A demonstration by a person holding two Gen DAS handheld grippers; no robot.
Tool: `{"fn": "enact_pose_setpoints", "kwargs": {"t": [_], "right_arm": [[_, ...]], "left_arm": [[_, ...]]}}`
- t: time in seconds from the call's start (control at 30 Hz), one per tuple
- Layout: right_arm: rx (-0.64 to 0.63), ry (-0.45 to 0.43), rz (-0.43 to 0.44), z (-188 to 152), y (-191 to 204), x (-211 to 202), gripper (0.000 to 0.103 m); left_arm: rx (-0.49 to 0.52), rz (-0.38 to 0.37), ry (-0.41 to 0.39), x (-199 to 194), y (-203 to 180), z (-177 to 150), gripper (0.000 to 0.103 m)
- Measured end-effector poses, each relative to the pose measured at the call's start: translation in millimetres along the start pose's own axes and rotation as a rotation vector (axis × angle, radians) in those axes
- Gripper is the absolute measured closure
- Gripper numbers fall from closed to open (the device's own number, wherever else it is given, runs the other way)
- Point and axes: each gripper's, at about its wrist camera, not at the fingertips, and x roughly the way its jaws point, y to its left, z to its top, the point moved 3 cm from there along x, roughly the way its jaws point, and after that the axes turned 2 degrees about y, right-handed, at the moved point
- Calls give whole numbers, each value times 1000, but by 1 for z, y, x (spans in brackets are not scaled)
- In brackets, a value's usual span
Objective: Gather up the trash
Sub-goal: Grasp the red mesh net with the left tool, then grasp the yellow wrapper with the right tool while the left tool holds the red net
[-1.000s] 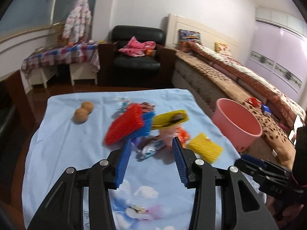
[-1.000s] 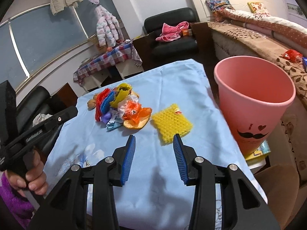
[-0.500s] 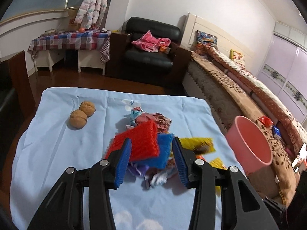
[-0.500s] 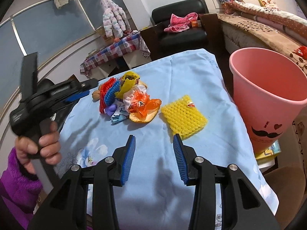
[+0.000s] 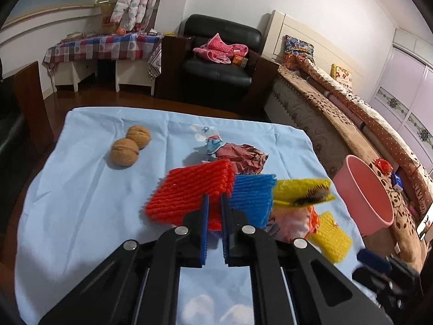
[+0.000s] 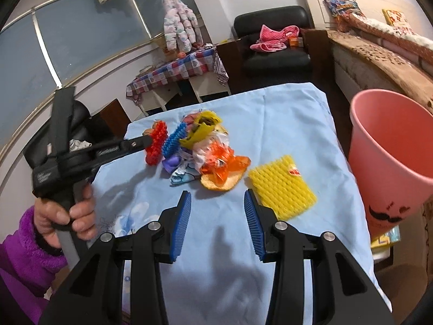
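Your left gripper (image 5: 213,211) pinches the red foam net (image 5: 189,189); your right gripper (image 6: 217,222) hangs wide open above the blue cloth (image 6: 284,113).

Your left fingers are narrow, closed on the near edge of the red net at the left side of the trash pile, in the middle of the cloth. In the pile you have one red net, one blue net (image 5: 253,195) touching it on the right, one yellow wrapper (image 5: 300,189), one orange wrapper (image 6: 220,159) and one crumpled dark red foil (image 5: 247,157). One yellow foam net (image 6: 282,187) lies flat, just beside your right gripper's right finger. Two walnuts (image 5: 130,149) sit apart on the far left. One pink bucket (image 6: 389,146) stands beside the cloth at the right.
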Motion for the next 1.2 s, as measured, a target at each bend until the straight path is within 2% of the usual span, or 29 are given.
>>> {"fn": "enact_pose_setpoints", "kwargs": {"t": [0.2,0.47,0.77,0.87,0.9,0.97,1.07,1.2], "right_arm": [[-31,-45,-25,30,7,8,61],[-48,-47,-13,64,13,31,61],[-43,14,-22,73,14,66,61],[-59,-2,-11,71,19,65,62],[-63,-6,-12,70,21,65,63],[-66,-7,-9,69,23,63,77],[-63,-2,-5,66,23,61,82],[-58,-29,6,63,25,48,83]], "left_arm": [[-2,-16,-28,-25,10,-8,98],[-30,-51,-62,-48,25,-10,98],[-51,-69,-58,-50,32,-10,98],[-55,-73,-55,-50,33,-10,98],[-56,-75,-54,-50,33,-10,98],[-56,-76,-53,-50,32,-11,98],[-57,-78,-53,-50,33,-11,98],[-52,-84,-59,-53,29,-11,98]]}}
